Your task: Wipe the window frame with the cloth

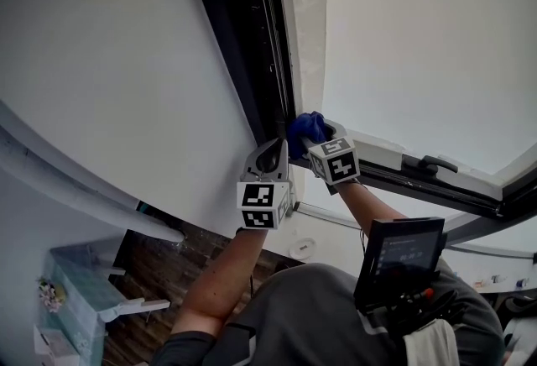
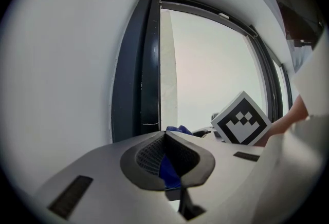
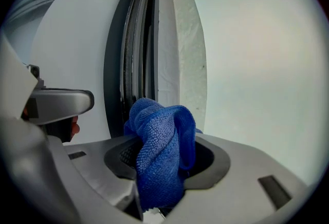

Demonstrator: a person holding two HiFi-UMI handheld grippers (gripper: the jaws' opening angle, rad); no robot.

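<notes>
The bunched blue cloth (image 1: 304, 128) is pressed against the dark window frame (image 1: 243, 28) near its lower corner. My right gripper (image 1: 323, 138) is shut on the cloth (image 3: 162, 151), which bulges out of its jaws in front of the frame's grooves (image 3: 131, 53). Just left of it is my left gripper (image 1: 275, 150), its tips beside the cloth. In the left gripper view its pads (image 2: 149, 156) meet at the tip with a strip of blue cloth (image 2: 169, 171) pinched between them; more cloth (image 2: 180, 129) shows beyond, beside the right gripper's marker cube (image 2: 240, 120).
A black window handle (image 1: 428, 163) sits on the lower sash to the right. A dark screen device (image 1: 403, 259) hangs at the person's chest. Far below are a wooden floor (image 1: 159, 272) and a pale plastic box (image 1: 75, 289). White wall (image 1: 101, 62) flanks the frame.
</notes>
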